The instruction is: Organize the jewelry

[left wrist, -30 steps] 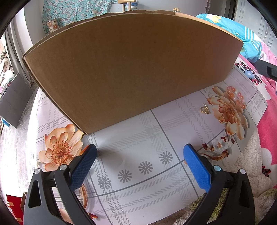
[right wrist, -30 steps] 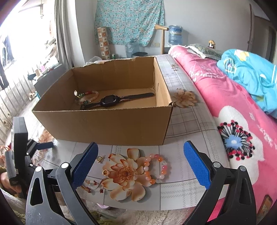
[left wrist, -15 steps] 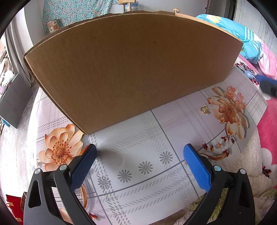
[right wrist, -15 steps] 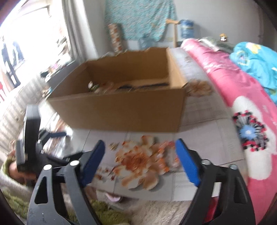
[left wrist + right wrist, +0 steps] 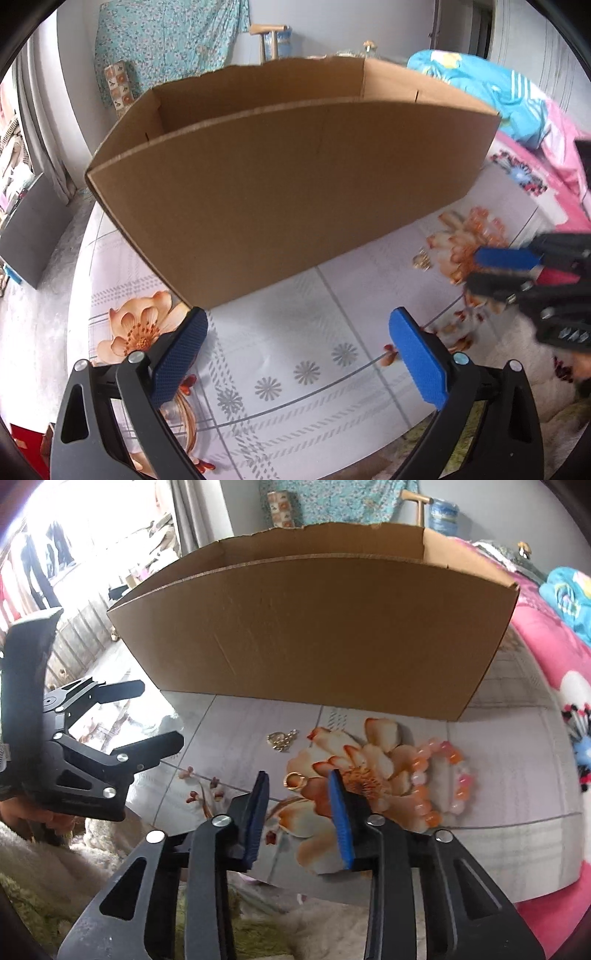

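While right gripper [image 5: 300,786], jaws part-spread, straddles gold ring [image 5: 294,780] on bench [image 5: 236,734], left gripper [image 5: 295,343] hangs wide-spread before box [image 5: 288,206]; bracelet [image 5: 443,779] beside ring.

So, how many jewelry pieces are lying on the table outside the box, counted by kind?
Gold ring: 1
Gold charm: 1
Orange and pink bead bracelet: 1
Total: 3, all in front of the cardboard box. The right tool is nearest the ring.

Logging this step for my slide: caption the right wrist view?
Right gripper, jaws open, closes in on gold ring beside bead bracelet, before cardboard box.
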